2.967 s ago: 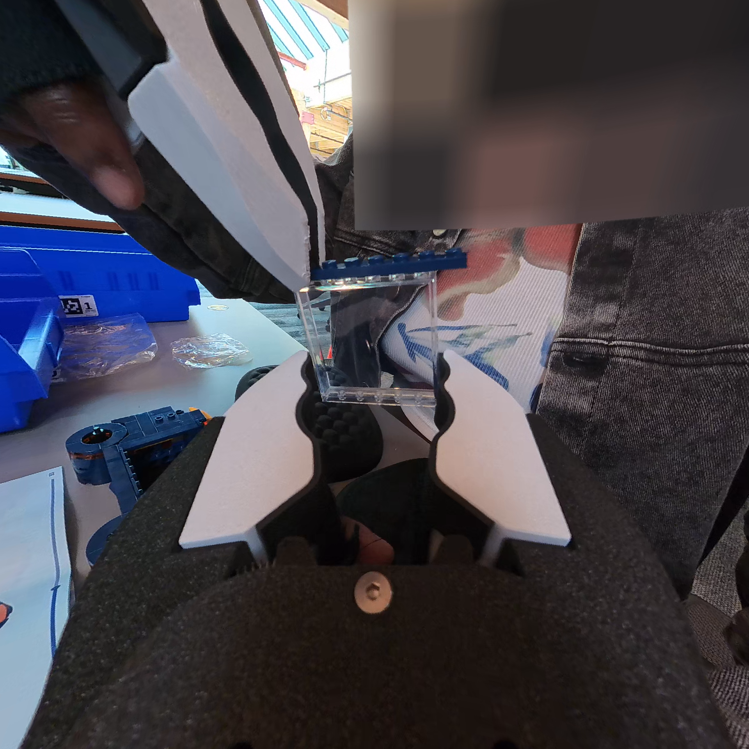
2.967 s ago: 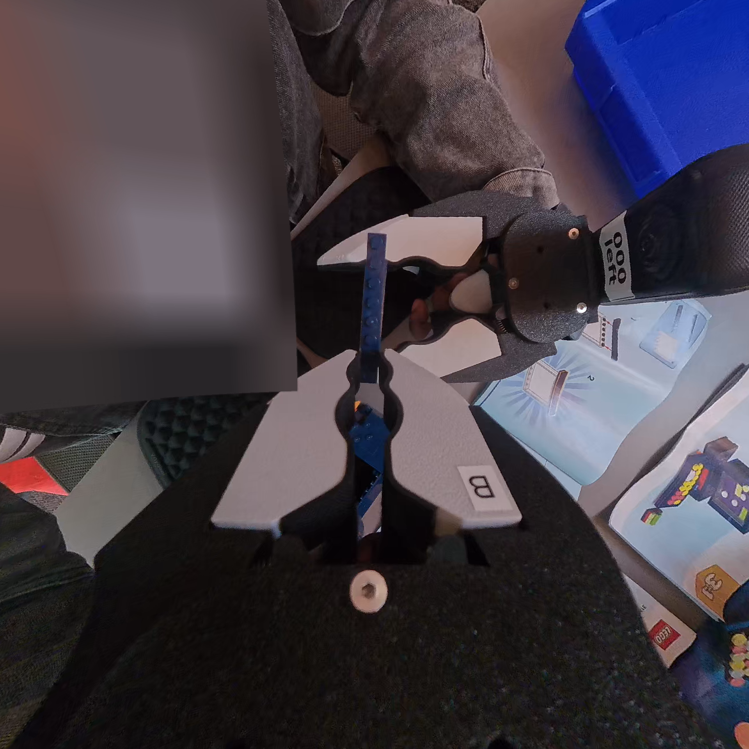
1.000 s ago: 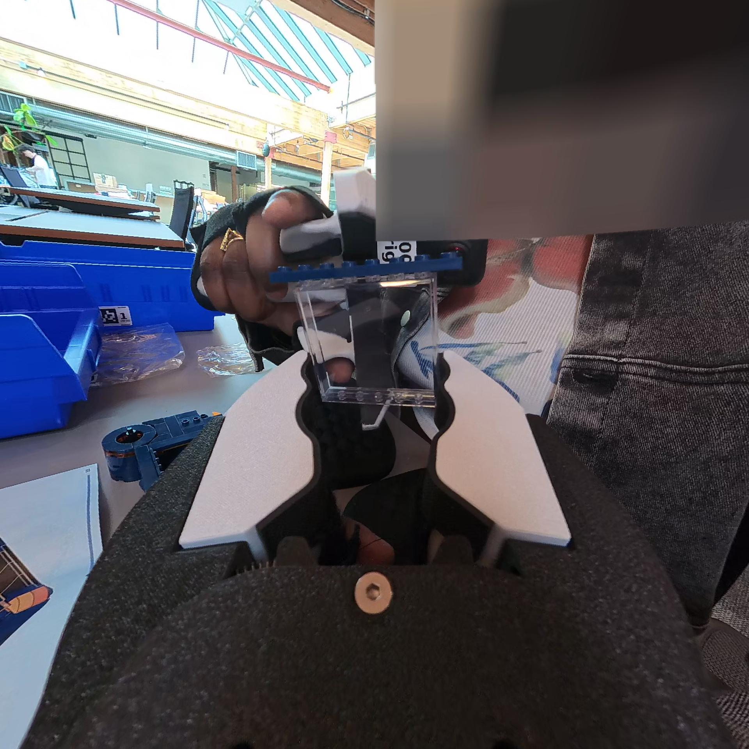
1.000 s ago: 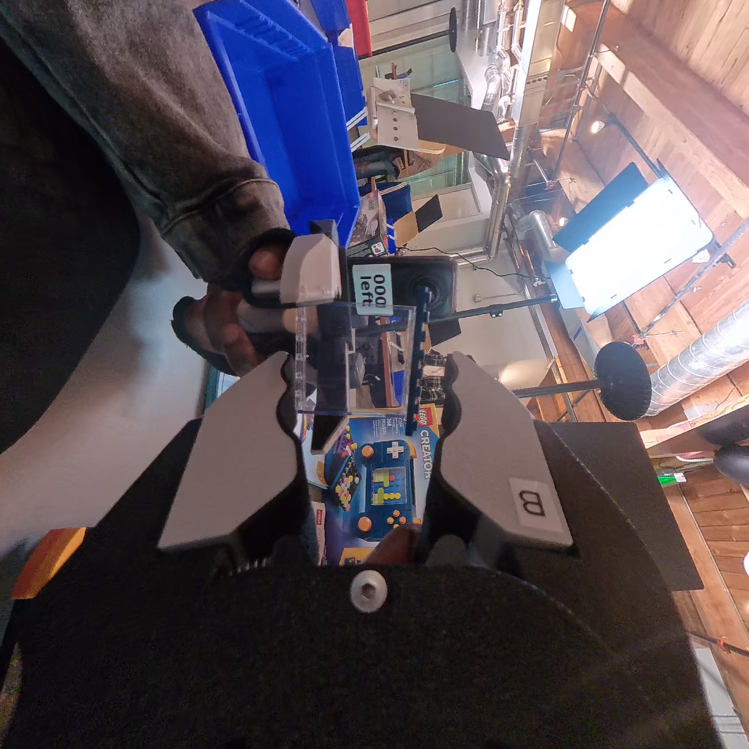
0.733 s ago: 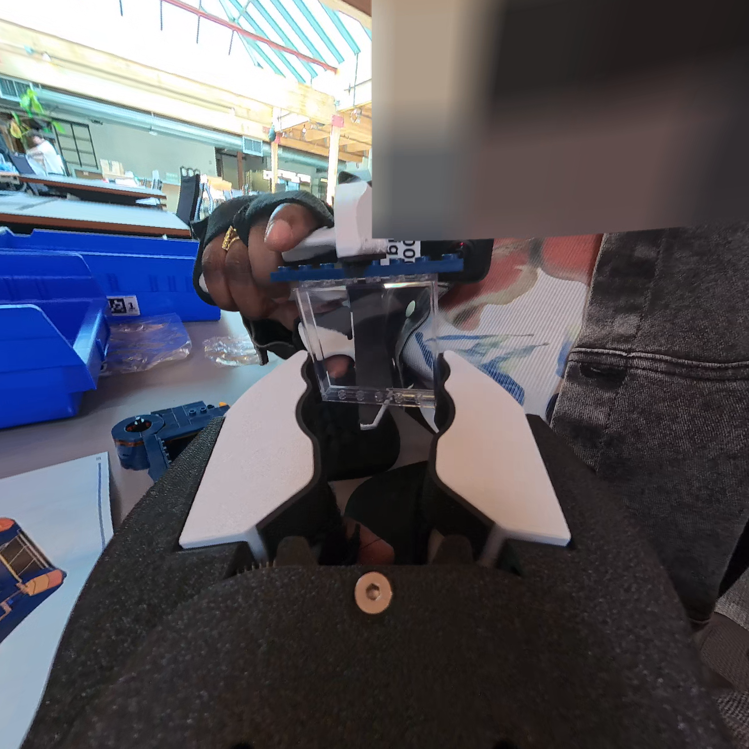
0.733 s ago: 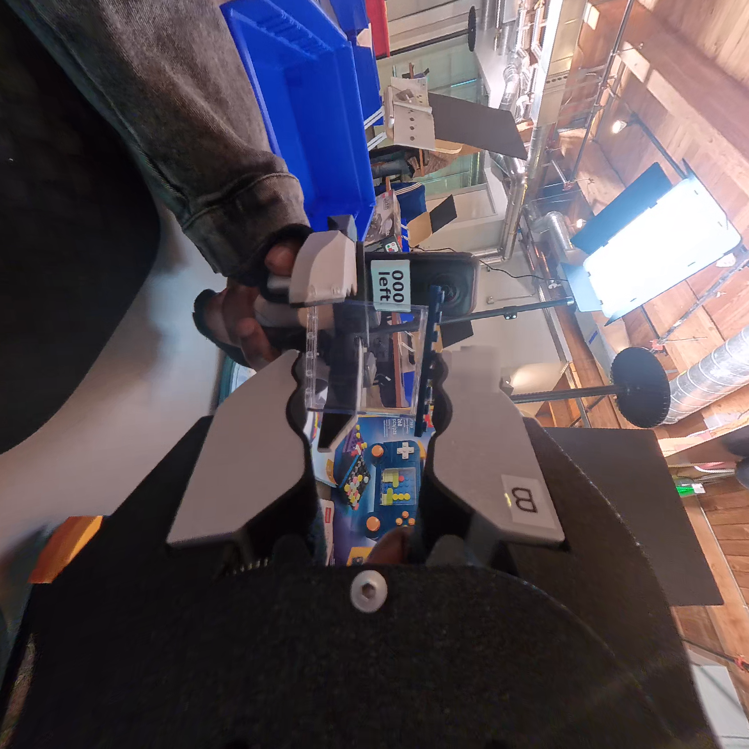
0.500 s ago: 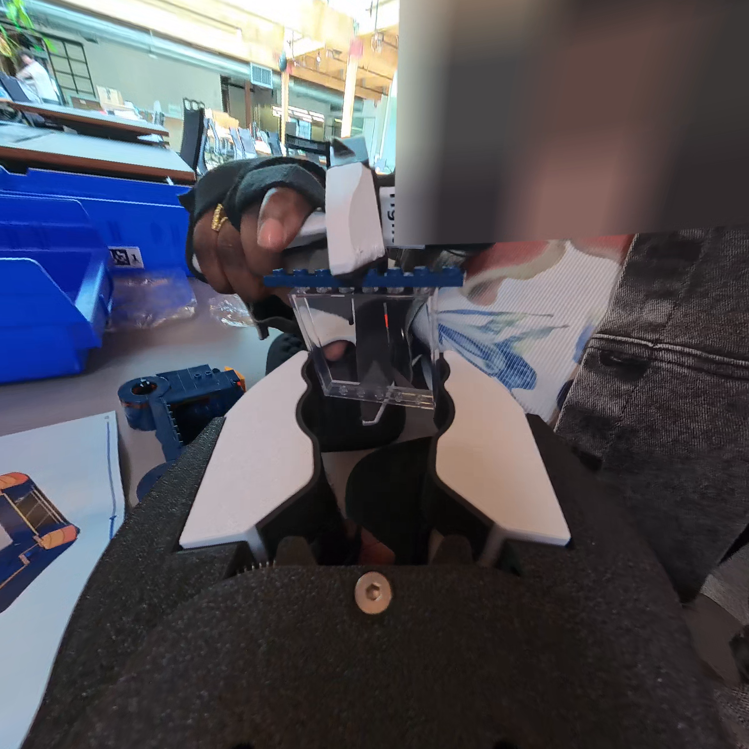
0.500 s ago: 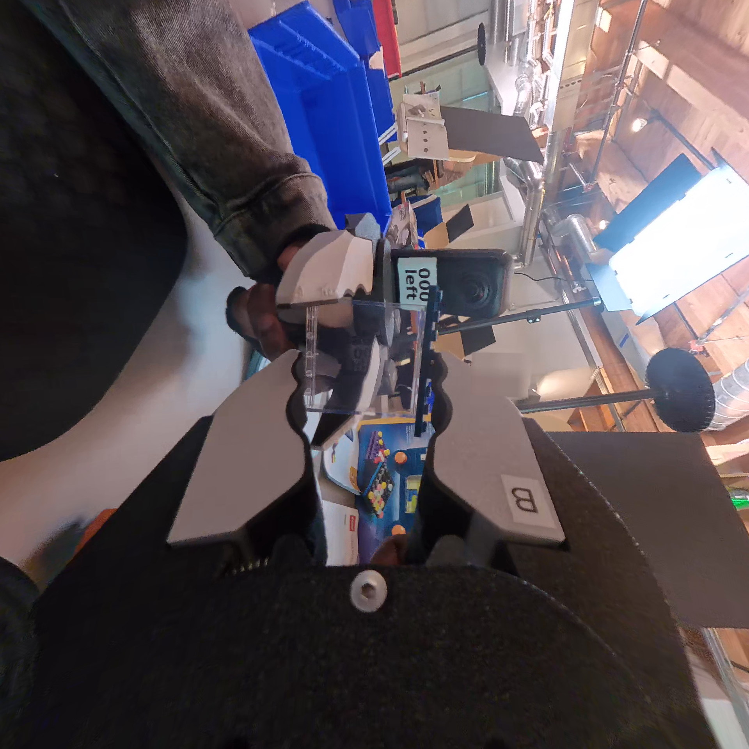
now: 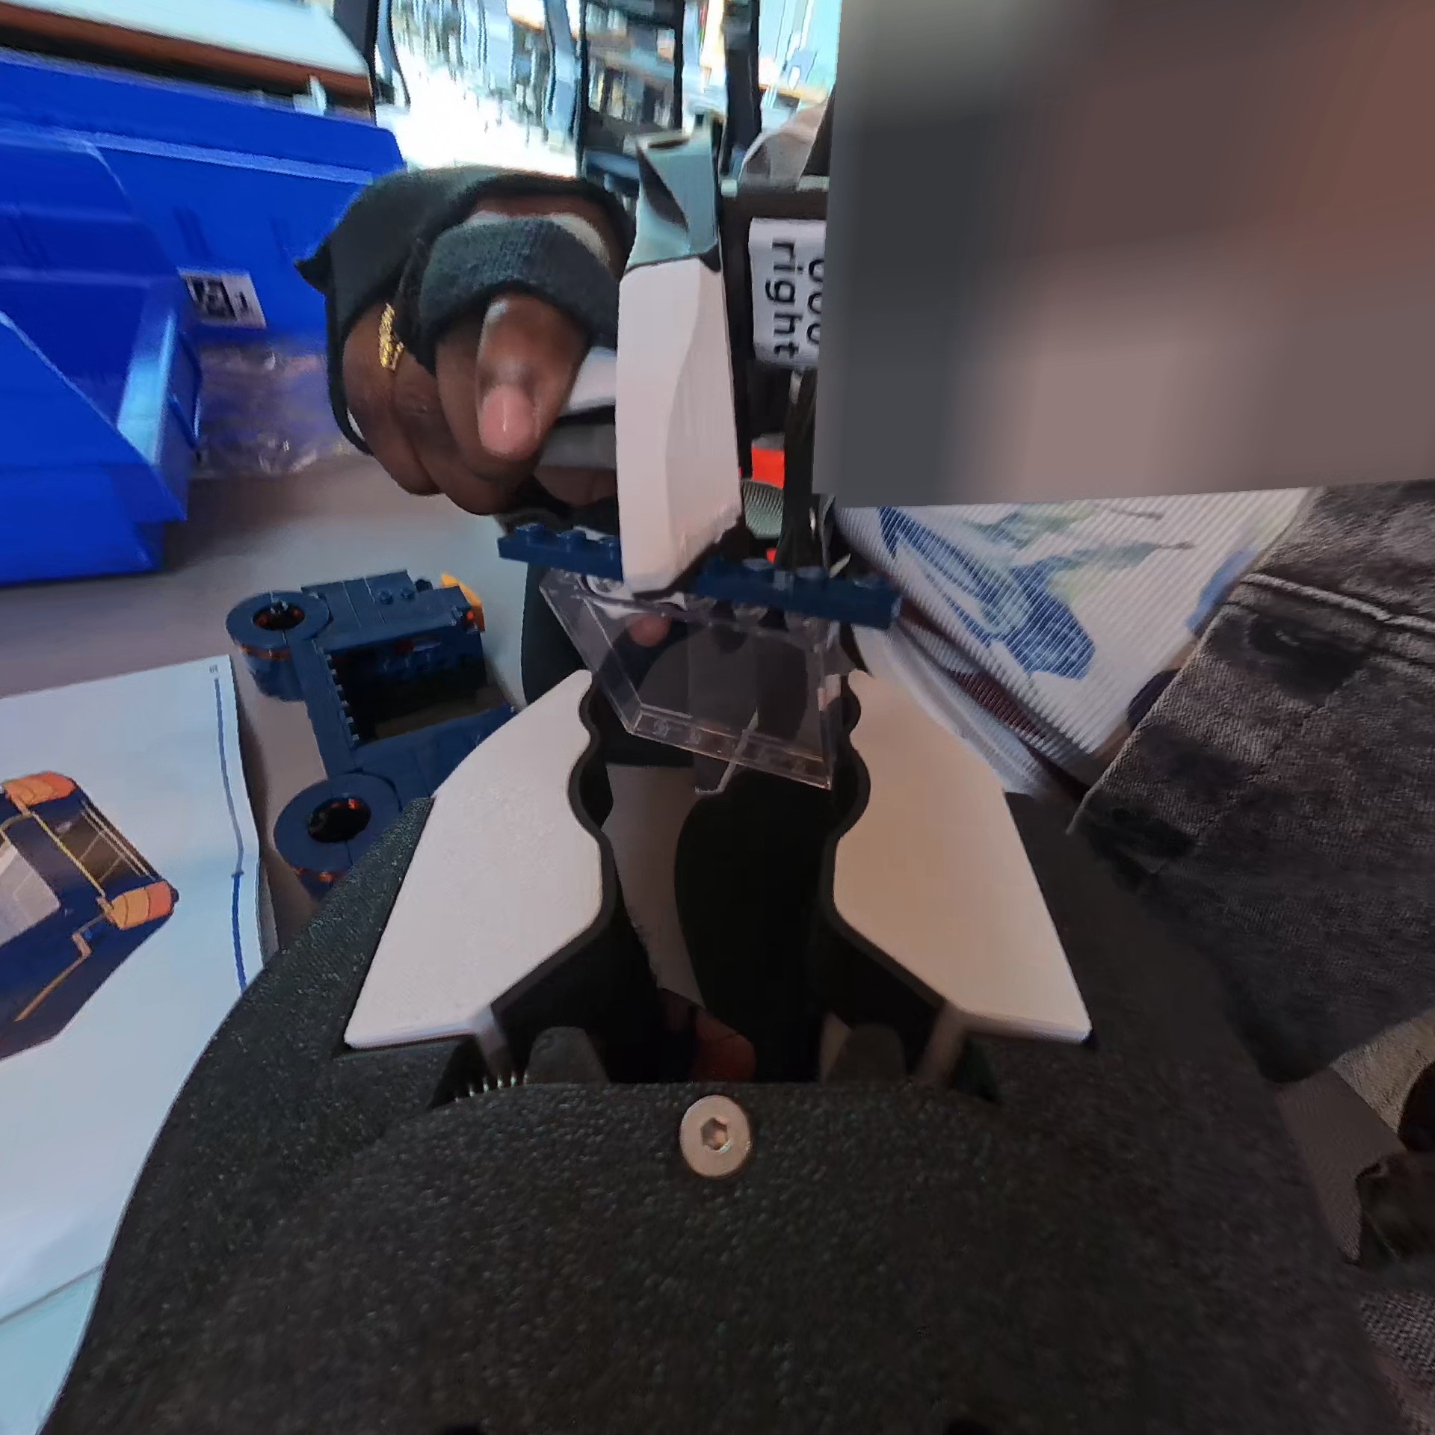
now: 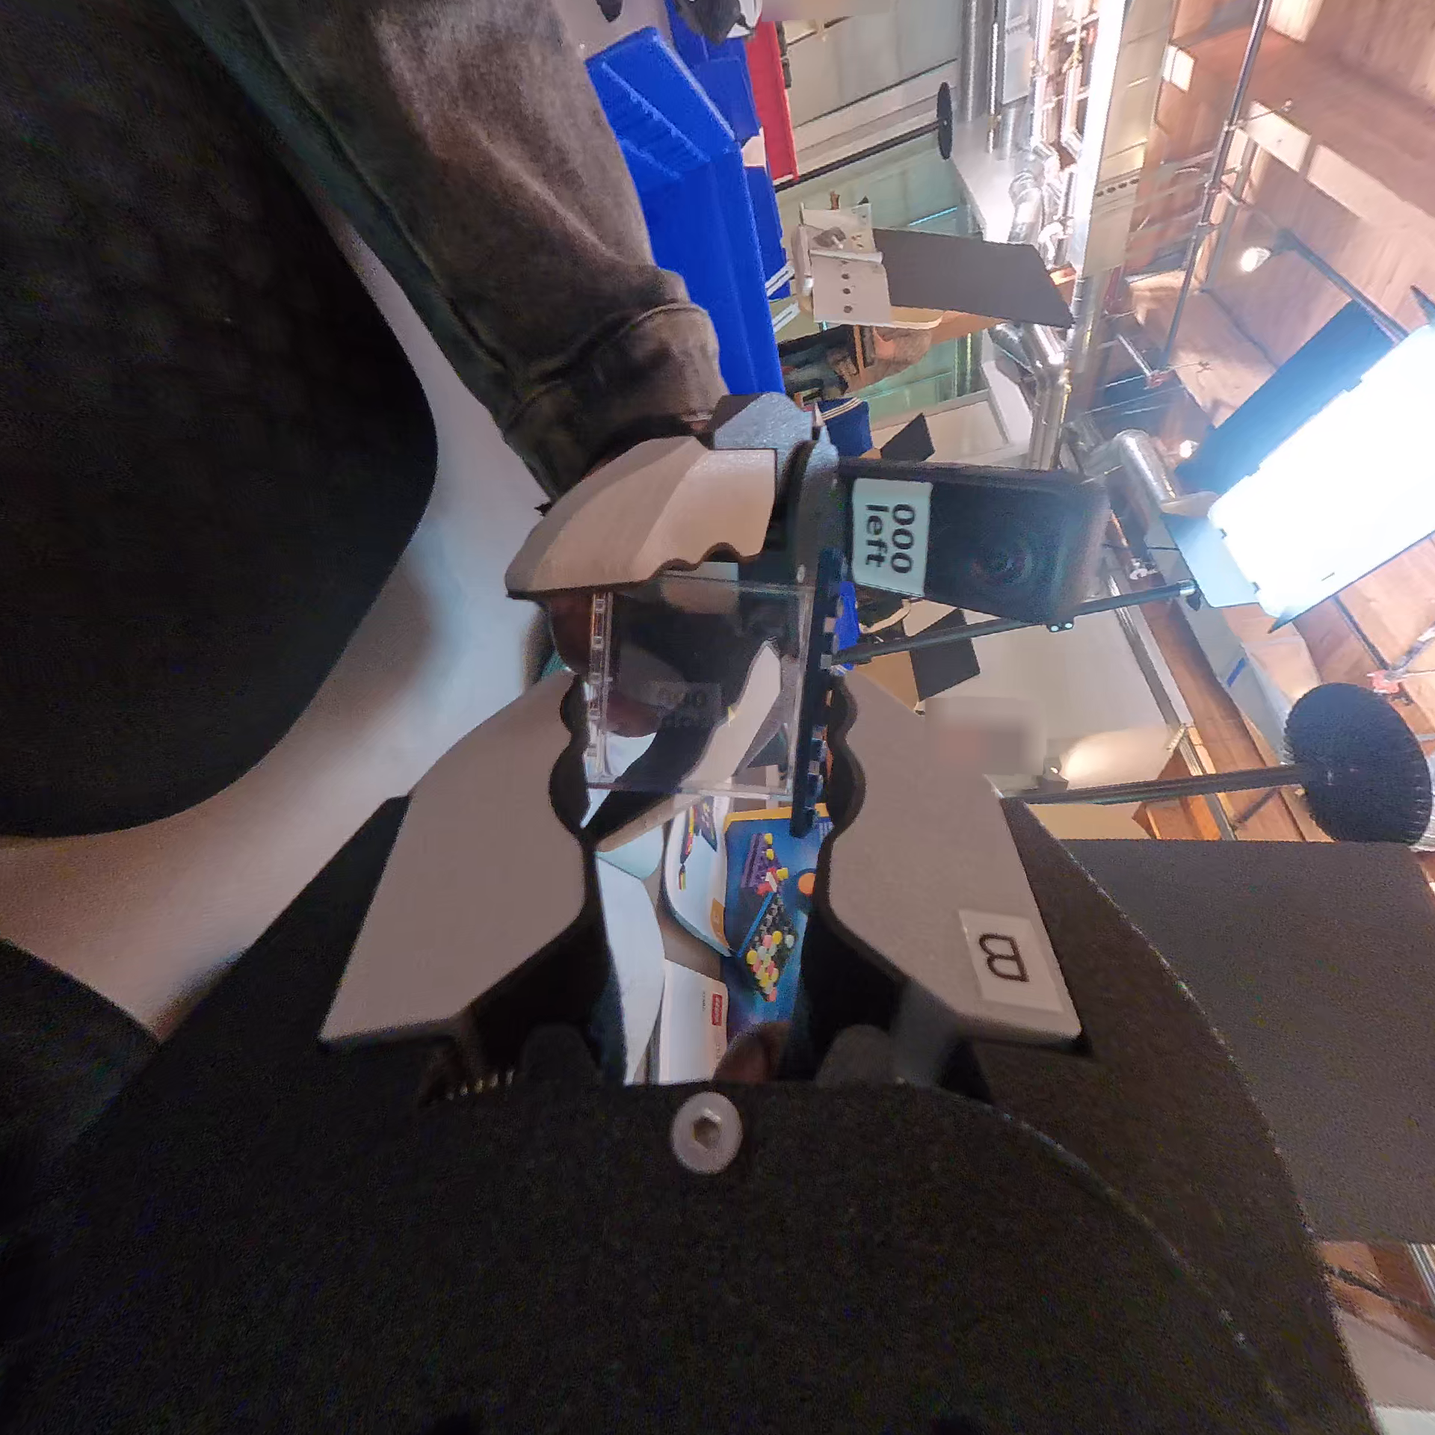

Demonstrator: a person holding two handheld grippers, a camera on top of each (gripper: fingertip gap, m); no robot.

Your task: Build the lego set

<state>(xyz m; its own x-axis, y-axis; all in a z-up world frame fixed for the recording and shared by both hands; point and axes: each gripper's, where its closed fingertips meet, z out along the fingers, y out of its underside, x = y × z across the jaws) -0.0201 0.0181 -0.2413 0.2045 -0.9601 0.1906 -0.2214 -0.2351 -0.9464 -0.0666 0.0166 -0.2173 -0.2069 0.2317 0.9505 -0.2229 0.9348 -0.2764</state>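
- left gripper (image 9: 718, 726) is clamped on the sides of the clear windscreen piece (image 9: 722, 699), held up in the air over the table edge
- right gripper (image 10: 703, 726) squeezes it the other way, one finger on the dark blue plate (image 10: 815, 699), the other on the far clear edge
- plate looks seated, though blur hides the seam, so press evenly and don't twist
- half-built blue chassis (image 9: 365, 644) waits on the table
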